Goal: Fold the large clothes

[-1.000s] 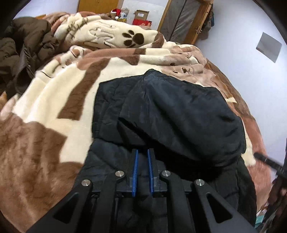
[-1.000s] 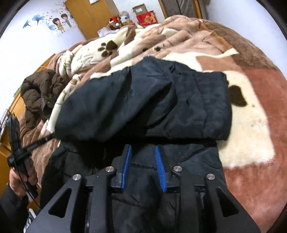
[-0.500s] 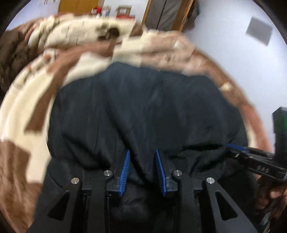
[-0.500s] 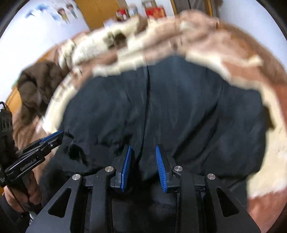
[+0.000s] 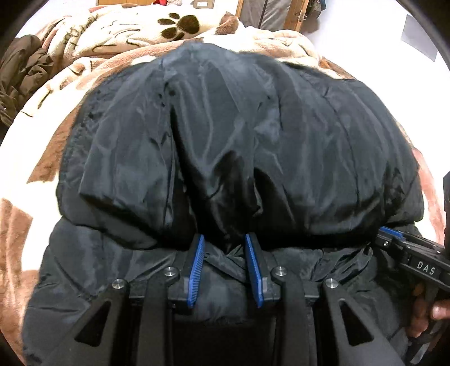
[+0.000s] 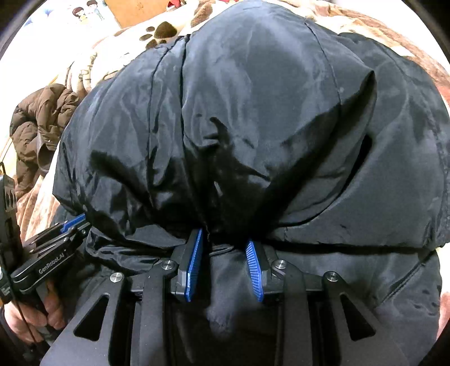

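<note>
Bed cover: plush blanket [image 5: 118, 42], cream and brown, dark paw-print motif near the far end.
Left of bed: brown puffer coat [image 6: 42, 118] heaped at the edge.
Walls: white; cartoon sticker [image 6: 87, 8] of children at upper left.
Far end: wooden cabinet [image 6: 135, 8], wooden door frame [image 5: 295, 14].
Light: bright, even, indoor.

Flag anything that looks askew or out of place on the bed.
The brown jacket lies crumpled in a heap at the blanket's left edge, unfolded. The black coat is bunched and puffy rather than flat. Nothing looks spilled or damaged.
</note>
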